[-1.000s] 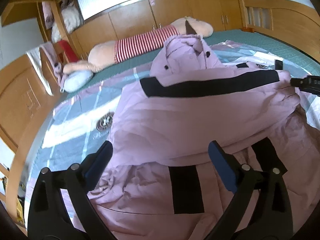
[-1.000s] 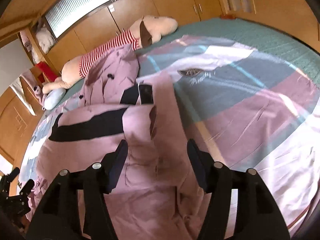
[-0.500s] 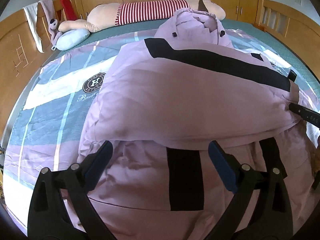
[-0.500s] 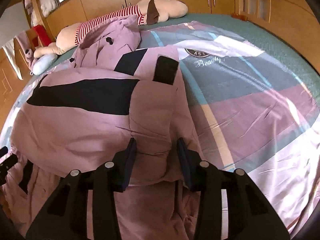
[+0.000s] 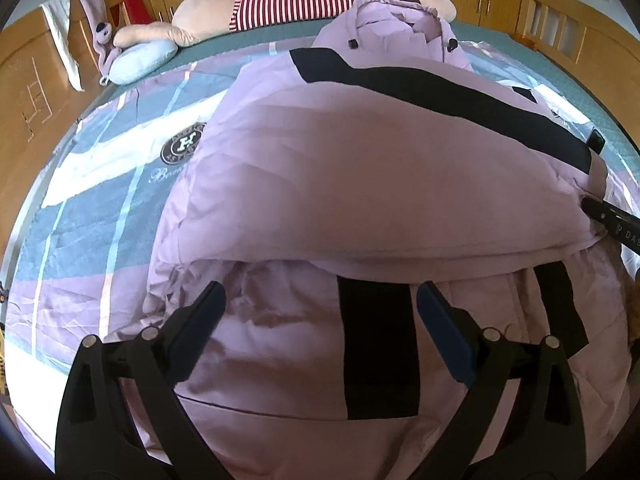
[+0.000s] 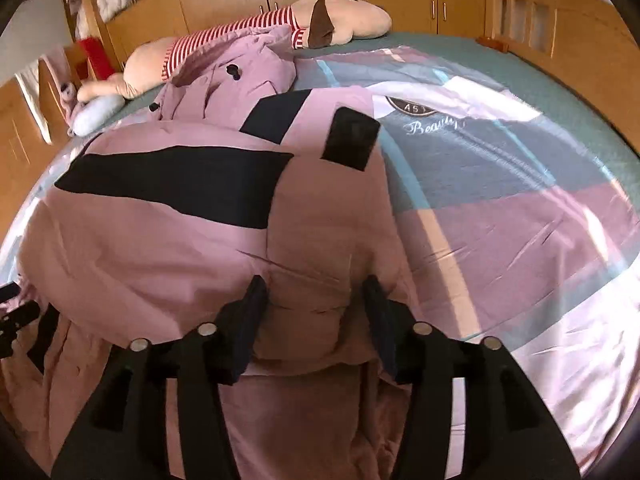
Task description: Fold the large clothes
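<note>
Lilac padded jacket (image 5: pixel 360 168) with black stripes, folded over itself on the patterned bedsheet (image 5: pixel 92 184).
Left wrist view: left gripper (image 5: pixel 320 312) spread wide above the jacket's lower layer, gripping nothing; sheet emblem reads "H". Right wrist view only: right gripper (image 6: pixel 314 300) with fingers apart, straddling a bulge of the folded edge, its grip on the cloth unclear; sheet script reads "Beauty"; striped plush dog (image 6: pixel 256 36) behind the hood.
</note>
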Available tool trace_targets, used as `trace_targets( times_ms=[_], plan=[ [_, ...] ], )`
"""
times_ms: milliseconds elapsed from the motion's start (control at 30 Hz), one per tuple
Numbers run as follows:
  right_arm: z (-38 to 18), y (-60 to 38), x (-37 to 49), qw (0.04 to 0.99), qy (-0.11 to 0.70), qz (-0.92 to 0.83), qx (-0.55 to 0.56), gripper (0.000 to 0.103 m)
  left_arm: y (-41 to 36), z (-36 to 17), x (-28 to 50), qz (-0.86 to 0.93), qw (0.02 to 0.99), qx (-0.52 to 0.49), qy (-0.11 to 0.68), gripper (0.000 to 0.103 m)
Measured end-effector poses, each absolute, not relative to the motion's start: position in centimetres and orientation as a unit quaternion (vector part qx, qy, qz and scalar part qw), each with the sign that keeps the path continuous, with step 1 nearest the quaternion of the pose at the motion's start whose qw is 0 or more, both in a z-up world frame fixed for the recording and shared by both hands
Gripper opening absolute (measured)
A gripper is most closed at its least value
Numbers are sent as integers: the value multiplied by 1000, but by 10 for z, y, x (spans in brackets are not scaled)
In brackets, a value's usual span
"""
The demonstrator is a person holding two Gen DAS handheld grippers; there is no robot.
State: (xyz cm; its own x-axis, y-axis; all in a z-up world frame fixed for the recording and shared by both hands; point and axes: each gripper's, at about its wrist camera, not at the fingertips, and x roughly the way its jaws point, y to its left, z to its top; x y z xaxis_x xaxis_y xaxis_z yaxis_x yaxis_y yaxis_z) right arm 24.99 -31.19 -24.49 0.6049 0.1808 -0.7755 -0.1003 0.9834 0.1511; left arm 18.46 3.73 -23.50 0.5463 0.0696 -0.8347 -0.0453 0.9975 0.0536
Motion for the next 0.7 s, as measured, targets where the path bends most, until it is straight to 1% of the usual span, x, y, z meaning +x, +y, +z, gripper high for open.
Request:
trace_targets(
  times_ms=[67,200,233,300,400,467,567,700],
  plan=[
    [-244,-308,249,896,436,75,35,63,38,-235,185,35,879,12,476,97],
    [-242,-305,246,901,431,49,16,83,38,-238,185,39,876,15,481,97],
    [-241,-307,246,902,428,48,20,84,38,-239,186,40,874,15,483,97],
    [-226,-319,234,923,380,35,50,84,39,-240,186,41,873,14,486,97],
    [-205,-319,222,942,327,48,54,84,40,-241,187,43,872,12,487,97],
    [-209,-306,225,936,345,61,22,84,41,-242,187,43,871,9,490,97],
    [-245,-287,237,903,424,55,-39,84,41,-245,188,45,868,8,494,97],
    [-233,-298,235,914,402,53,-5,84,40,-244,188,46,869,13,492,97]
  ],
)
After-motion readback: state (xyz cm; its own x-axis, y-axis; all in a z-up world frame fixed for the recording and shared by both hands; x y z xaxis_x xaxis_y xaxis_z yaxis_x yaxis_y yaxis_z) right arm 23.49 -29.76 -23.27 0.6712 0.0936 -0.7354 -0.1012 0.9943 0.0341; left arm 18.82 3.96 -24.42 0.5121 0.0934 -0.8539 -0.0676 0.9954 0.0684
